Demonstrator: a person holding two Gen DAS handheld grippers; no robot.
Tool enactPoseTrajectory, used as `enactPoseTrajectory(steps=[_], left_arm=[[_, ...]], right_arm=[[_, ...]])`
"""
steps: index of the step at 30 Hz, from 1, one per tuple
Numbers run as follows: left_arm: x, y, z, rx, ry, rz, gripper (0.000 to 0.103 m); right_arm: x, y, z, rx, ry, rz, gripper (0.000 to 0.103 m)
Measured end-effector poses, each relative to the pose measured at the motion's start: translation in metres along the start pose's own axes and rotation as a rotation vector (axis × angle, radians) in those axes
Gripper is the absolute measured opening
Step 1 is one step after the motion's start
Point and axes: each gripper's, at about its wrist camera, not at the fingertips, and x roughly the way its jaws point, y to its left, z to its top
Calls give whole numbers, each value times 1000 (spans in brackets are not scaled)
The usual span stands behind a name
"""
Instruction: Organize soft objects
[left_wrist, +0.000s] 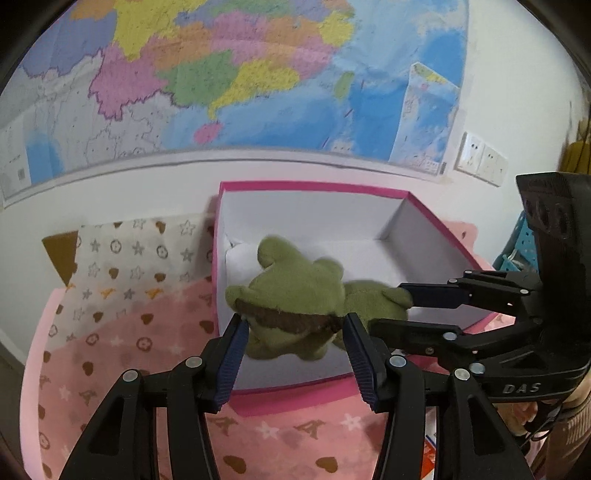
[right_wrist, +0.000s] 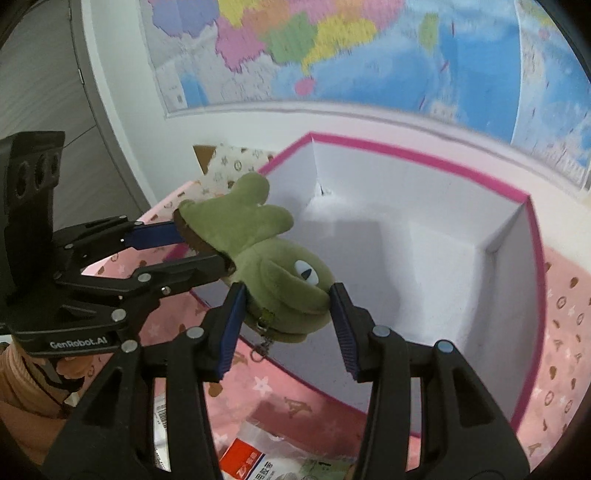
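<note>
One green plush frog (right_wrist: 266, 258) hung above the one pink-rimmed box (right_wrist: 413, 155), pinched at both ends: the left gripper (left_wrist: 293, 334) gripped its brown-edged end, the right gripper (right_wrist: 286, 306) its head. One map (left_wrist: 229, 74) hung behind the box.

home bedroom | pink patterned bedding (left_wrist: 122, 354) | wall map (left_wrist: 229, 74)

**Pink bedspread carries the box**

The pink patterned bedspread (left_wrist: 147, 369) spreads wide, and the pink-rimmed box (left_wrist: 314, 186) sits open on it by the wall. A white star-print pillow (left_wrist: 129, 258) lies beside it, printed packets (right_wrist: 258, 458) at the near edge.
</note>
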Motion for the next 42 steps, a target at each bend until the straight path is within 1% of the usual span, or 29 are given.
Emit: enactPoseTrajectory(steps=[2,4,7,8,9,10,11,13,15,17,20,24,27,31,34,36,37,38,39,40,42], left_arm=[[-6,-2,-1,9,-23,22,53],[-15,-5,-2,14,-48,39,53],[-30,-9,-5,20,-84,35,56],[-34,-11,-7,24,-91,25,57],[-40,-14,-10,30,-99,4,58],[-45,-17,-13,38,-106,-14,61],[-51,-22,-18,50,-111,-37,63],[-58,-31,-26,78,-108,-72,65],[-62,-42,-37,103,-92,-118,65],[-62,-53,-48,120,-61,-181,65],[-61,-71,-64,153,-20,-250,65],[-55,-93,-75,188,21,-310,65],[-47,-108,-78,208,49,-330,65],[-39,-117,-83,211,82,-340,65],[-35,-119,-86,207,97,-332,65],[-36,-119,-87,203,102,-333,65],[-36,-118,-88,201,104,-334,65],[-36,-119,-88,201,106,-337,65],[-36,-119,-88,200,108,-341,65],[-35,-119,-87,199,110,-346,65],[-32,-122,-86,199,113,-354,65]], right_arm=[[6,-4,-1,22,12,-7,50],[5,-6,-2,39,13,6,50],[-12,-6,-4,54,-14,23,50],[-21,-4,-6,50,-29,21,52],[-30,-2,-8,46,-42,21,53],[-45,0,-13,40,-62,27,54],[-55,2,-16,39,-75,32,58],[-79,1,-29,38,-107,24,62],[-99,-1,-46,44,-125,16,62],[-116,-6,-66,56,-130,2,63],[-131,-18,-97,106,-117,-27,64],[-130,-36,-137,210,-57,-62,65],[-121,-43,-151,266,-28,-56,66],[-107,-33,-154,245,-4,-51,66],[-92,-29,-154,215,33,-126,66],[-84,-32,-158,222,55,-128,62],[-83,-34,-160,226,59,-120,50],[-81,-36,-162,231,65,-112,43],[-81,-38,-165,235,68,-110,43],[-83,-40,-166,243,56,-108,41],[-89,-41,-165,250,34,-111,39]])
